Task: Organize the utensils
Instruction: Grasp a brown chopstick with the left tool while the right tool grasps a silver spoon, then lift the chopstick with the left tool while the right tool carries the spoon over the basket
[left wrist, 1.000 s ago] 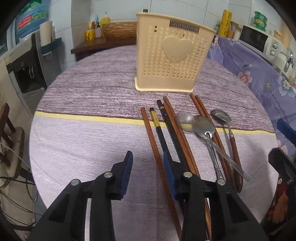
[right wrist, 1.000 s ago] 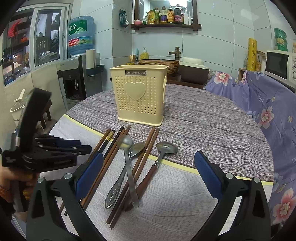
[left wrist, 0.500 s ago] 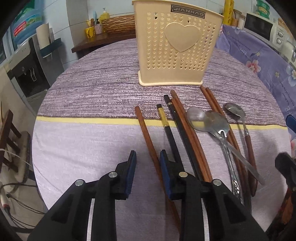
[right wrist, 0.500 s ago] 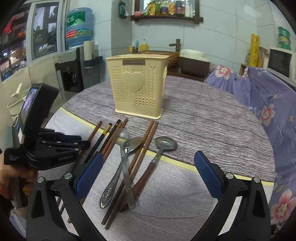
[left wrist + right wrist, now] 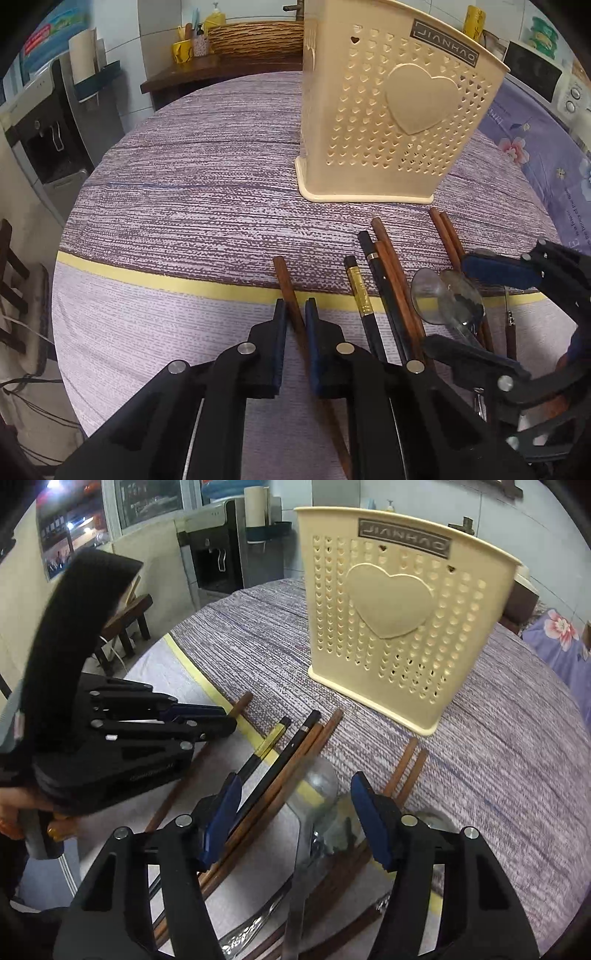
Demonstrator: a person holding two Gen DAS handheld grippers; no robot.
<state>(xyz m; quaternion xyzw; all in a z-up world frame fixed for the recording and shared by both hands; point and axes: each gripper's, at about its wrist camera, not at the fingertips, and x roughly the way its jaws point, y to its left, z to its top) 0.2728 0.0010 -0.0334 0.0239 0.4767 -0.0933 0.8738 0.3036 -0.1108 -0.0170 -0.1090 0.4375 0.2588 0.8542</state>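
Brown chopstick [image 5: 291,299] sits pinched between the left gripper [image 5: 294,314] pads, its tip poking out ahead of them. Right gripper [image 5: 295,794] jaws are closing, not pressing anything yet, with two spoon bowls [image 5: 317,786] between them. Cream holder [image 5: 391,122] stands upright ahead of both, clear of the utensils.

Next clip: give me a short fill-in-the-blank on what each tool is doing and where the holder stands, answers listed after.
1. The left tool is shut on a single brown ____.
2. The right tool, its jaws closing, straddles the bowls of the metal ____, pads not yet pressing.
3. The cream utensil holder bears a raised ____ on its perforated front.
4. The holder stands ____ on the striped tablecloth.

Missing words: chopstick; spoons; heart; upright
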